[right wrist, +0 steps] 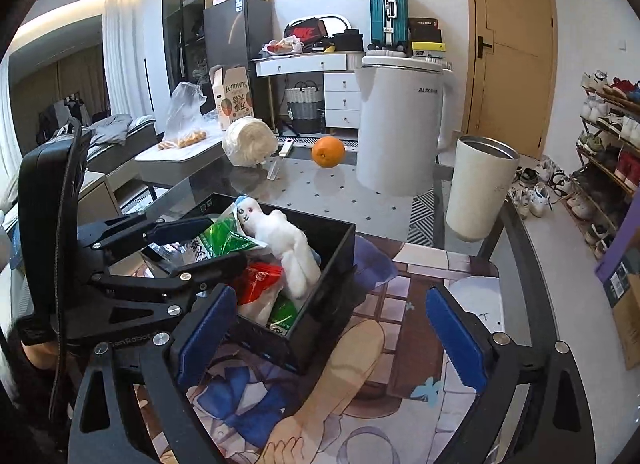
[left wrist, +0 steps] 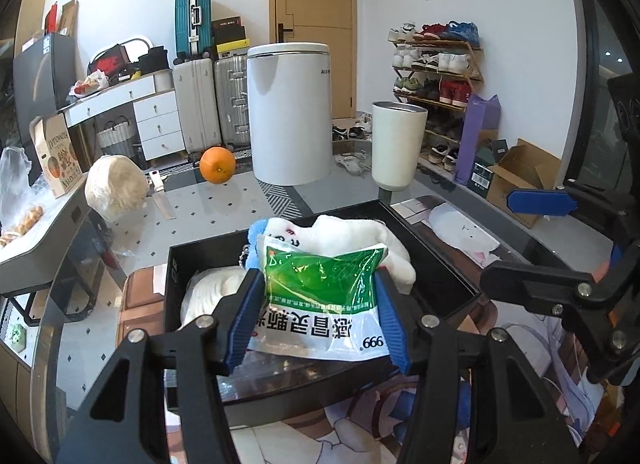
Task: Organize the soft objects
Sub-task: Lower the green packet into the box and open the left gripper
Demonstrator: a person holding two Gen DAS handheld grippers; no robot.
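We have the left gripper (left wrist: 320,316) closed on a green-and-white medicine sachet pack (left wrist: 324,300), its blue pads (left wrist: 244,320) pressing the pack from both sides. The pack is held above the near wall of the black box (left wrist: 440,276), tilted so its printed white end faces us. In the right wrist view the same pack (right wrist: 224,240) shows between the left gripper's (right wrist: 192,248) fingers over the box's left side.

Our right gripper (right wrist: 332,332) stands wide open with nothing between its pads (right wrist: 456,340); it hovers over the printed mat (right wrist: 400,304), just beside the box's near right corner (right wrist: 296,344).

Inside the box lie a white plush doll (right wrist: 288,248) with a blue cap, a red packet (right wrist: 260,284), another green-and-white packet (right wrist: 280,316) low against the near wall, and, seen from the left wrist, a white bundle (left wrist: 212,292) at the left end. The doll (left wrist: 360,240) sits just behind the held pack.

Further out on the glass desk (left wrist: 224,216), a cream tumbler (left wrist: 396,144) stands near the right edge, a white AUX appliance (left wrist: 288,112) behind it toward the far edge, and an orange (left wrist: 218,165) to its left. At the far left corner sit a wrapped white roll (left wrist: 114,188) and a small knife (left wrist: 162,196) beside it.
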